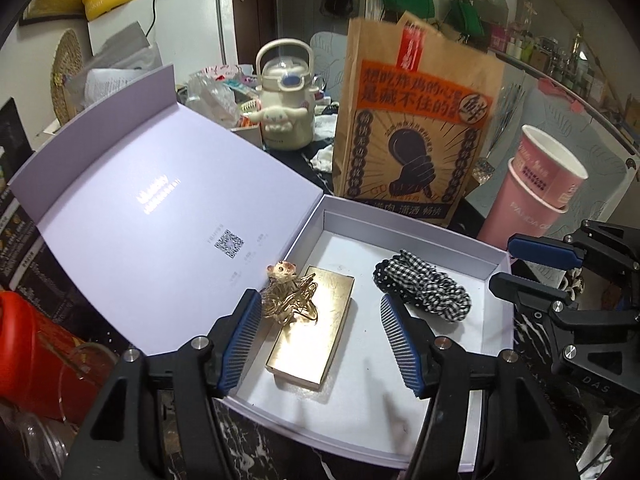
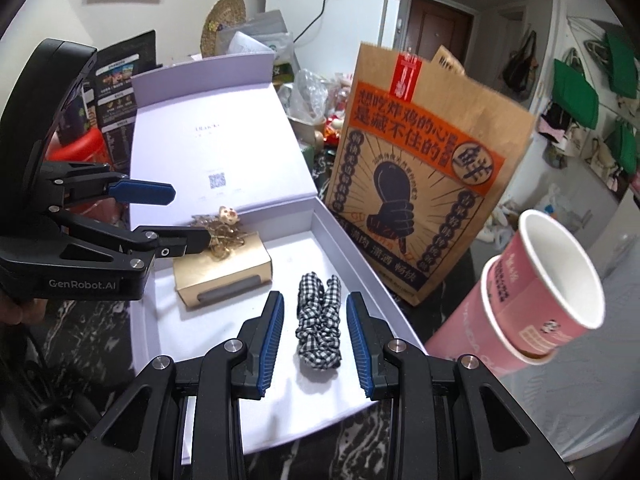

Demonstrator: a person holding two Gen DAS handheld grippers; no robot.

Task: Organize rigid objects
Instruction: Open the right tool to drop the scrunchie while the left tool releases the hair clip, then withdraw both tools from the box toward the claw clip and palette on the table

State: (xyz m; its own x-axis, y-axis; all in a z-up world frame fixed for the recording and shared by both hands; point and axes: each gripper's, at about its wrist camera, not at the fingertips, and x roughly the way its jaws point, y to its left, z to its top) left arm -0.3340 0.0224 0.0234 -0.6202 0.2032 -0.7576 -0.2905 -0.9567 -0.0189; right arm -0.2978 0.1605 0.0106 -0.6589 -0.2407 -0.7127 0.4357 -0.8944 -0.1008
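Two grippers are held over an open lavender box (image 1: 472, 240), both angled downward toward its white interior. The left gripper (image 1: 320, 316) is poised above the near left part of the box, its blue-padded fingers (image 1: 240, 344) spread apart with nothing pressed between them; a gold rectangular case (image 1: 312, 336) is seen in the gap below, untouched by the pads. In the right wrist view the same gripper (image 2: 188, 216) is seen from the side, its lower finger reaching just over the gold tangle on the case. No earlier picture is given, so only the open stance is stated.

The right gripper (image 2: 316, 332) is held over the right half of the box, its jaws parted a little (narrower than the left pair) and closed on nothing. A black-and-white checked scrunchie (image 2: 320, 324) lies on the box floor below, framed between the pads but clear of them.

Inside the box, the gold case lies at the left with a tangle of gold chain and a small bear charm (image 1: 290, 292) resting on its far end. The scrunchie is laid well apart from it, to the right. The hinged lid (image 1: 132, 208) is folded open to the left.

Behind the box on the dark marbled counter (image 2: 360, 440), a printed brown paper bag (image 2: 424, 184) stands upright, and stacked pink paper cups (image 2: 544, 292) are seen to its right.
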